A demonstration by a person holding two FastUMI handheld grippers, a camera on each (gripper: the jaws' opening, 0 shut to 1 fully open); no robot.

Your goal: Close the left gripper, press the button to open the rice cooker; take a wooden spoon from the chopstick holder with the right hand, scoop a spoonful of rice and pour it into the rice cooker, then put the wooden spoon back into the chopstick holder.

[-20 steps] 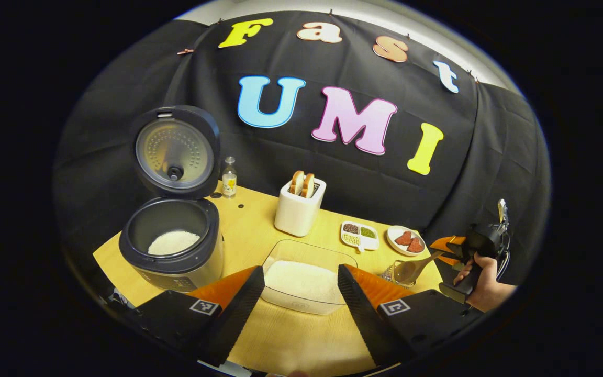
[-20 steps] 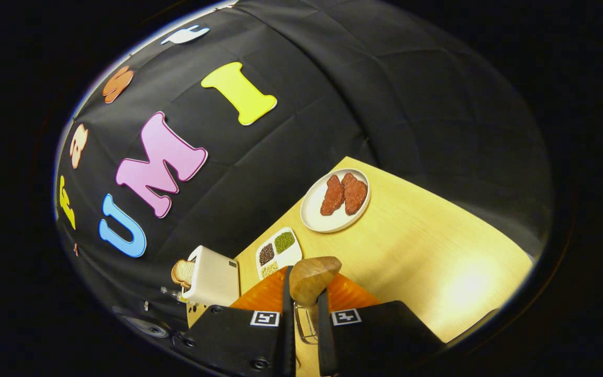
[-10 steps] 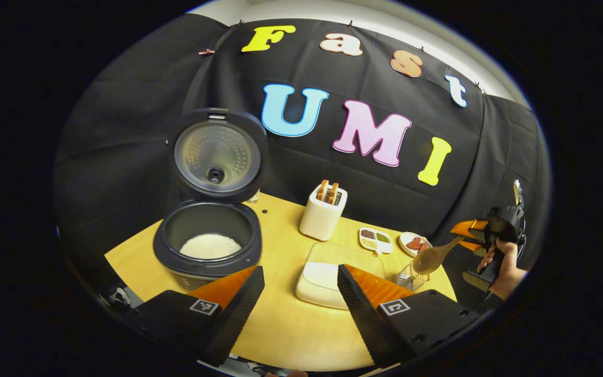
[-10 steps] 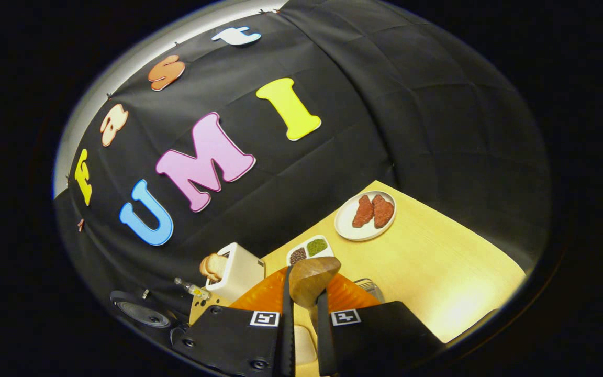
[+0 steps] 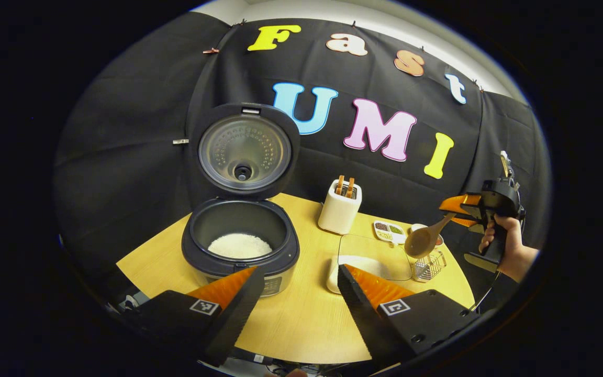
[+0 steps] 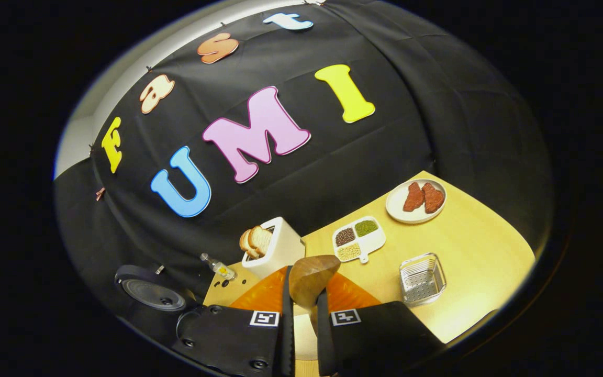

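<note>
Behind the bench (image 5: pixel 306 319) stands the open rice cooker (image 5: pixel 240 246) — left claw (image 5: pixel 296 293) agape, empty; right claw (image 6: pixel 301 309) clamping the wooden spoon (image 6: pixel 312 277) — tilting could spill rice.

Both views high, tableward (shared toaster (image 5: pixel 339 212))

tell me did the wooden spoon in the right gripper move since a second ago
Yes. In the left gripper view the wooden spoon has risen clear above the wire mesh chopstick holder; a second ago its bowl sat low at the holder.
</note>
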